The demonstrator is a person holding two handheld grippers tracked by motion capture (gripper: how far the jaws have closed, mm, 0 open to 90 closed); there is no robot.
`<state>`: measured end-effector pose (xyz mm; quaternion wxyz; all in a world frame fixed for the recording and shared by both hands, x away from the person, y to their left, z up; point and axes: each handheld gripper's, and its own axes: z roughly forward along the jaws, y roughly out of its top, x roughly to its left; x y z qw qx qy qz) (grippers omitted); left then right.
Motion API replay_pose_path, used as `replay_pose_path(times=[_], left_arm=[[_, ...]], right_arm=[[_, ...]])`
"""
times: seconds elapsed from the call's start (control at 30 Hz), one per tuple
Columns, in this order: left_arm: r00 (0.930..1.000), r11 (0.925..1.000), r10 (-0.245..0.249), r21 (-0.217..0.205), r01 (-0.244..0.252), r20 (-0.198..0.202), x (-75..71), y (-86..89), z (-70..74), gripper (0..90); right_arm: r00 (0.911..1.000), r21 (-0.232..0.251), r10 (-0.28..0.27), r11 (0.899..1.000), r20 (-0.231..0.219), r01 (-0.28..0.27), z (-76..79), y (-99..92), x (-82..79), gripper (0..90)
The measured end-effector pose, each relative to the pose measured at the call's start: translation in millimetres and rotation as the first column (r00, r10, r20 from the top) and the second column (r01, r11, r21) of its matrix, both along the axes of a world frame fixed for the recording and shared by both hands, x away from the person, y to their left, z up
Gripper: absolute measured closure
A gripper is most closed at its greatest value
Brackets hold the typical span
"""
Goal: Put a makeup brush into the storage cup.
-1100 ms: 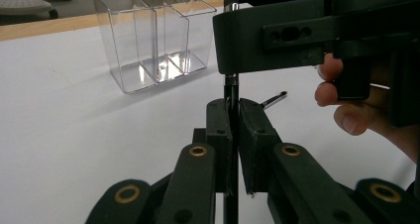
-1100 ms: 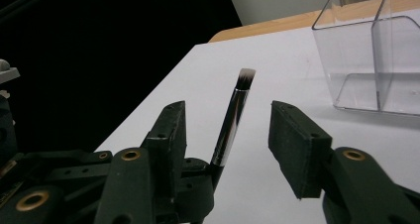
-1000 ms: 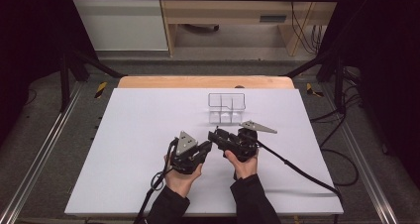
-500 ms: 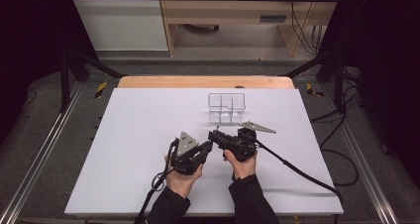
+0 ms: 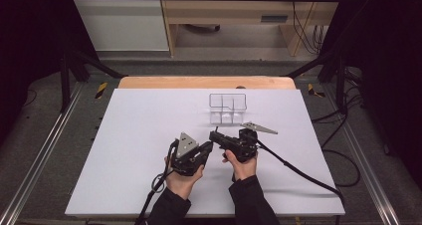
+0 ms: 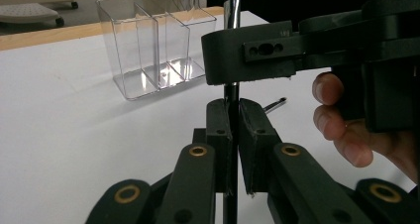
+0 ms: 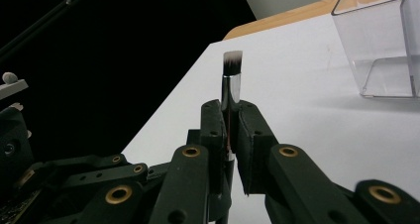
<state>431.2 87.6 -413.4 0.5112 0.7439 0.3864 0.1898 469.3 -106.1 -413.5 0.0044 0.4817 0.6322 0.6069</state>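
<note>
Both grippers, left gripper [image 5: 211, 144] and right gripper [image 5: 213, 135], pinched one makeup brush [image 7: 231, 80], the right's jaws having just closed, above a white table [image 5: 124, 150]; the dark room behind seemed cluttered with cables.

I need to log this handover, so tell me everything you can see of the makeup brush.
The makeup brush is slim, with a black handle, a shiny metal ferrule and a short dark, pale-tipped bristle tuft. It is held off the white table, clamped by both the left gripper and the right gripper, short of the clear organizer.
</note>
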Motion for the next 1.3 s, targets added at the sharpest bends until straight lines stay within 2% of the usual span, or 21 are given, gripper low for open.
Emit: replay_pose_path(times=[0.27,0.33,0.53,0.7,0.87,1.0,1.17,1.3], left_arm=[[0.9998,0.9997,-0.017,-0.014,0.017,0.002,0.1,1.5,0.4,83.1],[0.9998,0.9996,-0.022,-0.016,0.022,0.002,0.5,2.6,1.0,82.4],[0.9987,0.9987,-0.051,-0.005,0.051,0.000,2.4,10.4,4.2,63.5],[0.9971,0.9966,-0.076,0.030,0.076,-0.005,4.7,18.9,7.8,47.2],[0.9941,0.9938,-0.108,0.025,0.108,-0.011,6.7,33.4,12.5,38.9],[0.9947,0.9935,-0.103,0.050,0.103,-0.003,6.7,43.1,15.6,32.6],[0.9923,0.9903,-0.123,0.063,0.124,-0.011,7.0,51.9,17.5,24.7],[0.9923,0.9869,-0.123,0.104,0.124,-0.015,6.8,58.2,17.4,18.6]], right_arm=[[0.9999,-0.002,0.004,1.000,0.010,-0.004,0.4,-0.1,-1.8,83.7],[0.9997,-0.003,0.007,1.000,0.024,-0.007,1.0,-0.6,-2.4,83.8],[0.9984,-0.025,0.000,1.000,0.056,0.002,2.9,-2.1,-4.3,83.7],[0.9960,-0.041,-0.007,0.999,0.089,0.010,4.8,-4.0,-4.2,83.7],[0.9930,-0.058,-0.010,0.998,0.118,0.017,9.1,-7.6,-4.9,83.7],[0.9907,-0.068,-0.008,0.998,0.136,0.018,12.5,-10.6,-4.3,83.6],[0.9881,-0.083,-0.004,0.996,0.154,0.016,14.6,-13.0,-3.4,83.6],[0.9855,-0.095,-0.005,0.995,0.170,0.021,17.3,-15.7,-2.5,83.6]])
